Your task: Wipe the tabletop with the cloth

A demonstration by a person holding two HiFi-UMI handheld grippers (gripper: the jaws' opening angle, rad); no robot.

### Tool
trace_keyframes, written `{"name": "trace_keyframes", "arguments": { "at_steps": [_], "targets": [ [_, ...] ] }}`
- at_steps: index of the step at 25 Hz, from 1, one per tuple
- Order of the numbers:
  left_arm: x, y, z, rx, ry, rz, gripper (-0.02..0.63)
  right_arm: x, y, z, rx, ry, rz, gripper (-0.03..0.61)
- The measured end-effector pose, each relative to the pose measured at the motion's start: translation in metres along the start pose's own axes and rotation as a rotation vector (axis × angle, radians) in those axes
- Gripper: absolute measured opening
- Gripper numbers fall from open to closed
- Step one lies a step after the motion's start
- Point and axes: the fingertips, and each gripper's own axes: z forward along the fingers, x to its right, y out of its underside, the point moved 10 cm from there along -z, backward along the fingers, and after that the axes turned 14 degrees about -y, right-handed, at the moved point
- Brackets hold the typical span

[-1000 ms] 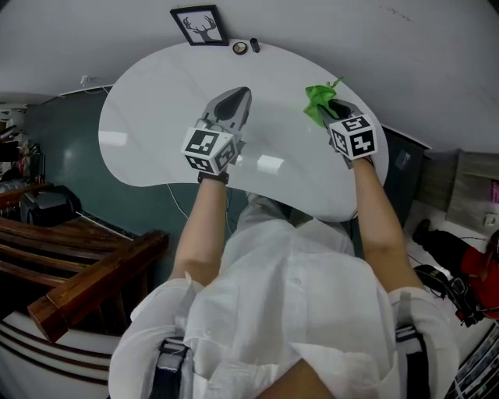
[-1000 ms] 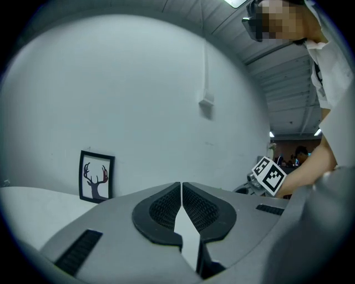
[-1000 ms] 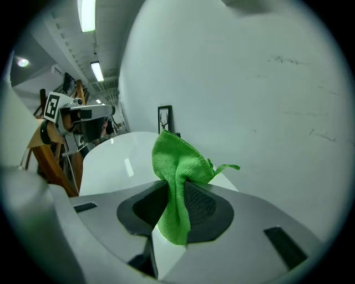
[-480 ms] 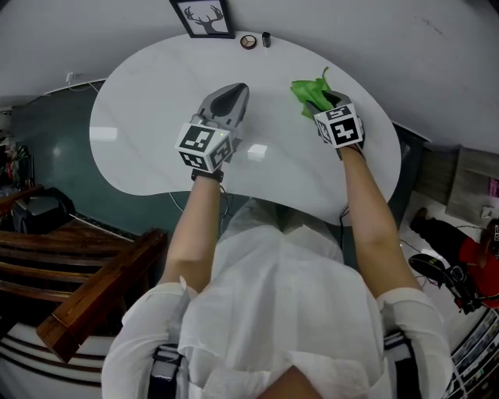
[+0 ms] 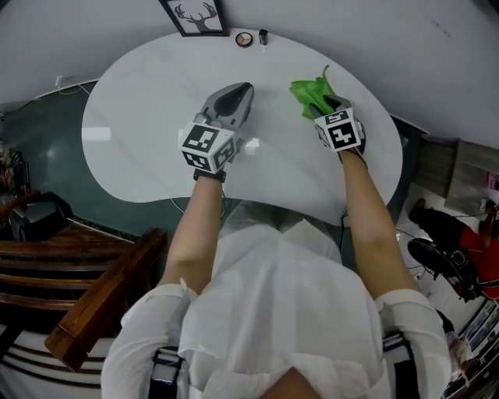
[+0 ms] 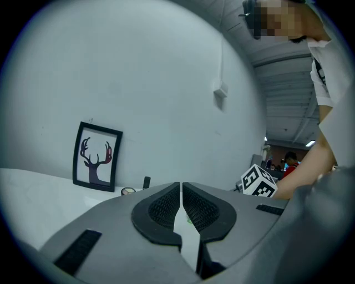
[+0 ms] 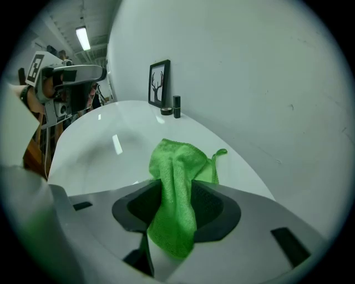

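Note:
The green cloth (image 5: 310, 90) lies bunched on the white tabletop (image 5: 148, 109) at its right side. My right gripper (image 5: 328, 106) points down at it, and its jaws have just been closing a little from wide. In the right gripper view the cloth (image 7: 180, 161) runs loosely through the wide gap between the two dark pads (image 7: 138, 206), which stand apart, so the right gripper (image 7: 176, 191) is open around it. My left gripper (image 5: 238, 90) hovers over the table's middle, holding nothing. Its pads (image 6: 163, 206) are together with only a thin slit between them.
A framed deer picture (image 5: 193, 15) leans on the wall at the table's far edge, with a small round tin (image 5: 244, 39) and a dark tube (image 5: 263, 36) beside it. Dark wooden furniture (image 5: 86, 265) stands below the table's left. The wall runs close behind.
Both grippers have come down toward the tabletop. The cloth, held up off the table before, now rests on it with the right jaws spread around it.

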Motion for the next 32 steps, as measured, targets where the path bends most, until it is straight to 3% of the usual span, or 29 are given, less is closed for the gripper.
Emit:
{"name": "trace_keyframes", "arguments": {
  "at_steps": [3, 10, 20, 24, 32],
  "targets": [
    [0.003, 0.004, 0.003, -0.019, 0.012, 0.003, 0.020, -0.001, 0.004, 0.002, 0.019, -0.019, 0.011, 0.122],
    [0.000, 0.014, -0.008, -0.038, -0.006, -0.030, 0.020, 0.001, 0.004, 0.005, 0.047, -0.026, 0.048, 0.106],
    [-0.011, 0.017, -0.024, -0.051, -0.039, -0.030, 0.020, 0.026, -0.048, 0.034, 0.025, 0.000, 0.051, 0.103],
    [-0.014, 0.021, -0.029, -0.057, -0.049, -0.028, 0.020, 0.013, -0.058, 0.044, 0.022, 0.004, 0.008, 0.097],
    [-0.012, 0.021, -0.034, -0.061, -0.046, -0.015, 0.020, -0.034, -0.055, 0.052, 0.029, -0.090, -0.049, 0.097]
  ]
}}
